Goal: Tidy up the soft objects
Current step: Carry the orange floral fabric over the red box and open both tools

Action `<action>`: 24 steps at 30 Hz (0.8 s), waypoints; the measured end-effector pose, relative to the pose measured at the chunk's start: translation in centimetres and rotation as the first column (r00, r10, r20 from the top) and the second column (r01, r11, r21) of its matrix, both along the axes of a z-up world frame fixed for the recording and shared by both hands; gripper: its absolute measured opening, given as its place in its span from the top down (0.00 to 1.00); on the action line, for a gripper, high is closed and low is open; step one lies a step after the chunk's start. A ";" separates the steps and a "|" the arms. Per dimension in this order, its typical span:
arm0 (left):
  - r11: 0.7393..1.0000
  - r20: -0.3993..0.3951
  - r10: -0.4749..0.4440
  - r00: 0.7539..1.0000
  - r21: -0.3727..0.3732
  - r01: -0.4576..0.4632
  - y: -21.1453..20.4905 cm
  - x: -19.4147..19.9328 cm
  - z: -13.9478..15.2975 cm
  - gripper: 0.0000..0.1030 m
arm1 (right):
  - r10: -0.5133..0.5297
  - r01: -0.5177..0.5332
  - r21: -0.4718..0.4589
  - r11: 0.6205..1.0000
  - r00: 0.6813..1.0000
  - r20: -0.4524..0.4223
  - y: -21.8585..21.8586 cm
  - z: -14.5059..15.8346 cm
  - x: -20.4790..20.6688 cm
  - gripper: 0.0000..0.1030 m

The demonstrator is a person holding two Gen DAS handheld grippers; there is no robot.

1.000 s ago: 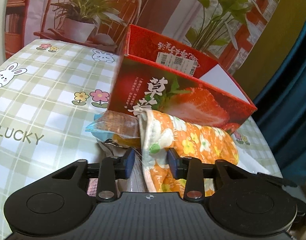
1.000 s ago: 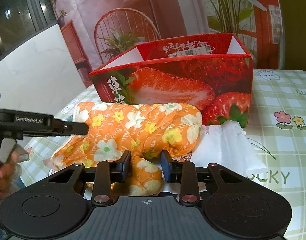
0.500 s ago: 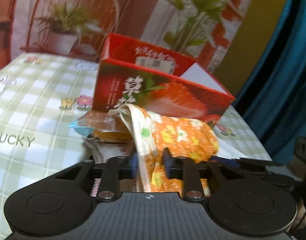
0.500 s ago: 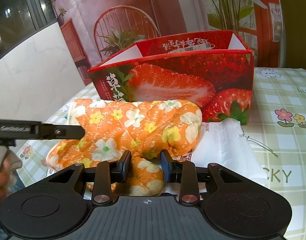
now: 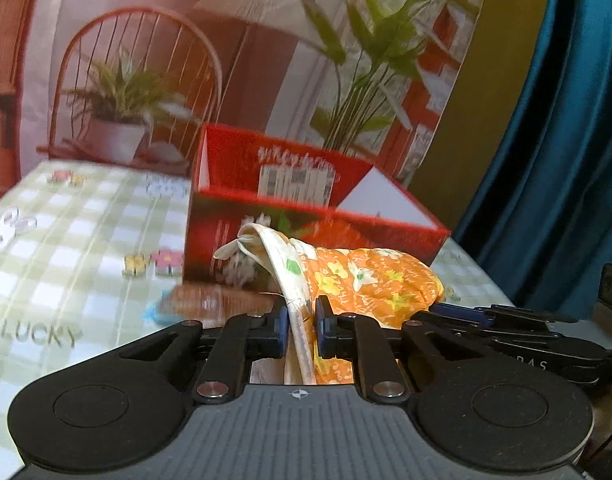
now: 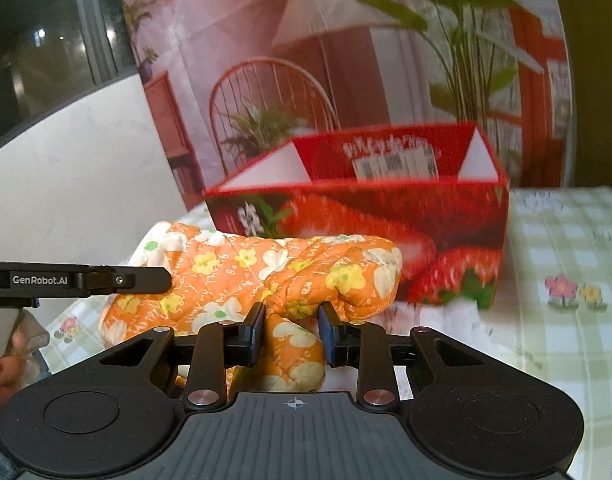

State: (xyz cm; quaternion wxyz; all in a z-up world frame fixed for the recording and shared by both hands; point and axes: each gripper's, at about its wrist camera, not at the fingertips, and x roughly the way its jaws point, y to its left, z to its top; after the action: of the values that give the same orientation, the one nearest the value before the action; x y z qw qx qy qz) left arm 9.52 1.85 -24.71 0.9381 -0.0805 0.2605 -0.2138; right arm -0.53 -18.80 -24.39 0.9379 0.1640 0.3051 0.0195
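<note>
Left gripper (image 5: 300, 330) is closing, its jaws pinching the mitt's (image 5: 370, 284) cuff; right gripper (image 6: 291, 334) is closing on its thumb, before the red box (image 6: 358, 232).

Oven mitt (image 6: 266, 276): quilted cloth, matt, orange floral print, stitched ridges; cuff hem (image 5: 294, 280) cream fabric, soft edge. Strawberry box (image 6: 386, 216): printed cardboard, slightly glossy outside, plain white matt inside flaps. Tablecloth (image 5: 66, 232): smooth checked sheet with a faint sheen. Gripper bodies (image 5: 302, 432): matt black plastic, ribbed centre; silver metal pivot pins. Pads (image 6: 326, 328): blue, material not discernible.
</note>
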 end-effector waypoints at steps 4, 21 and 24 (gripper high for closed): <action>1.000 0.059 -0.008 0.998 0.007 0.008 -0.2 0.3 2.2 0.86 | 0.013 -0.011 -0.042 0.999 0.998 0.059 0.0 2.0 0.3 0.75; 0.999 0.168 0.007 0.986 0.030 -0.013 -2.4 11.8 9.4 0.86 | 0.024 -0.005 -0.132 0.991 0.989 0.147 -4.4 8.1 10.0 0.76; 0.999 0.134 0.016 0.991 0.029 -0.021 -2.4 14.8 9.2 0.86 | 0.003 0.009 -0.115 0.993 0.994 0.107 -6.0 7.9 13.6 0.76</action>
State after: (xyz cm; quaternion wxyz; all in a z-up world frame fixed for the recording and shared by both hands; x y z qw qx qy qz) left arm 24.34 -0.53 -15.53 0.9565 -0.0541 0.1997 -0.2059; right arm 13.03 -24.79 -16.47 0.9607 0.1088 0.2550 0.0092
